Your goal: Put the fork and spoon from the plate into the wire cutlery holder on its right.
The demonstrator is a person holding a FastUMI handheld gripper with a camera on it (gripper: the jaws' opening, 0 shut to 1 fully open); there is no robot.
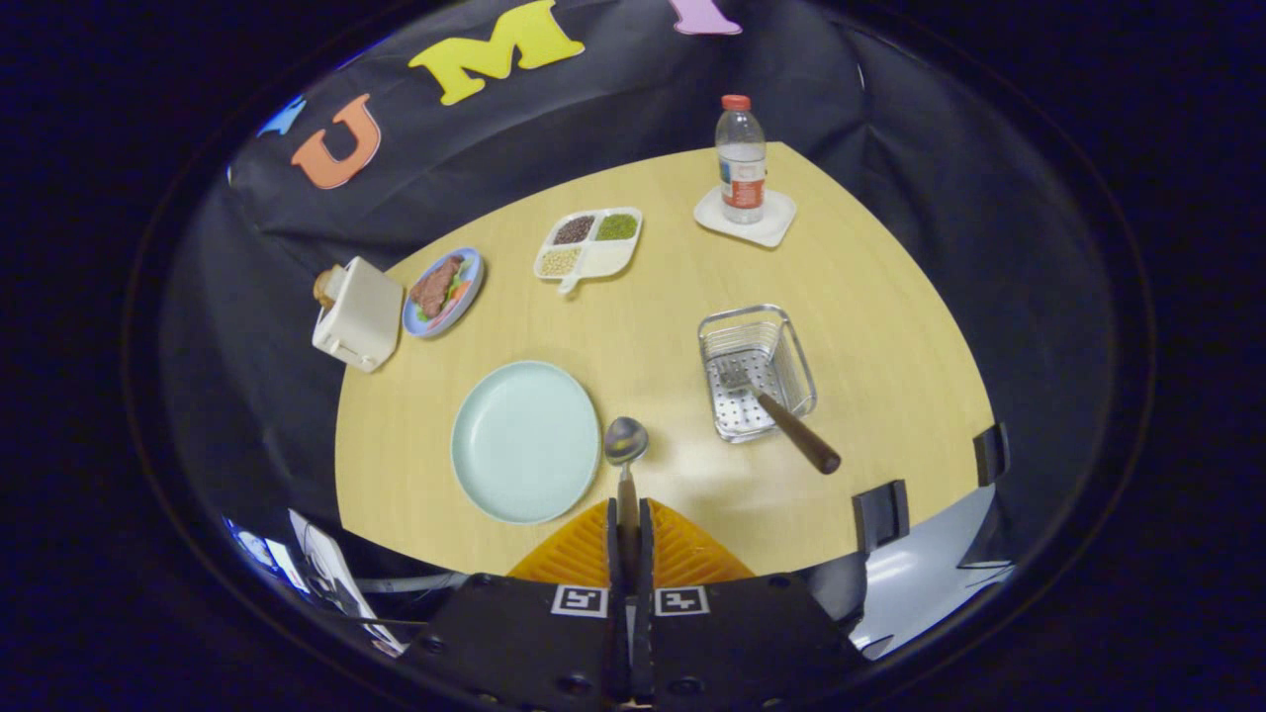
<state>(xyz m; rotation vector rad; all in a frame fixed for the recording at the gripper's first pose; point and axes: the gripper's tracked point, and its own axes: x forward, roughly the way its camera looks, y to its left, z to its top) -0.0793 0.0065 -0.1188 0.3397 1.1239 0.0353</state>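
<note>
Fingers clamped on spoon handle at lower centre, bowl just right of plate. Fork already in holder, right of centre. Judgement: carry right, tip bowl-down, enter beside fork's jutting handle. Open table between; table edge near below holder.

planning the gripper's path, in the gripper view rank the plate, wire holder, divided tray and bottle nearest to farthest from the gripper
The gripper is shut on the spoon.
1. Plate, just ahead, left of the spoon.
2. Wire holder, ahead to the right, fork inside.
3. Divided tray, well beyond the plate.
4. Bottle, farthest, on its coaster at the table's far edge.
</note>
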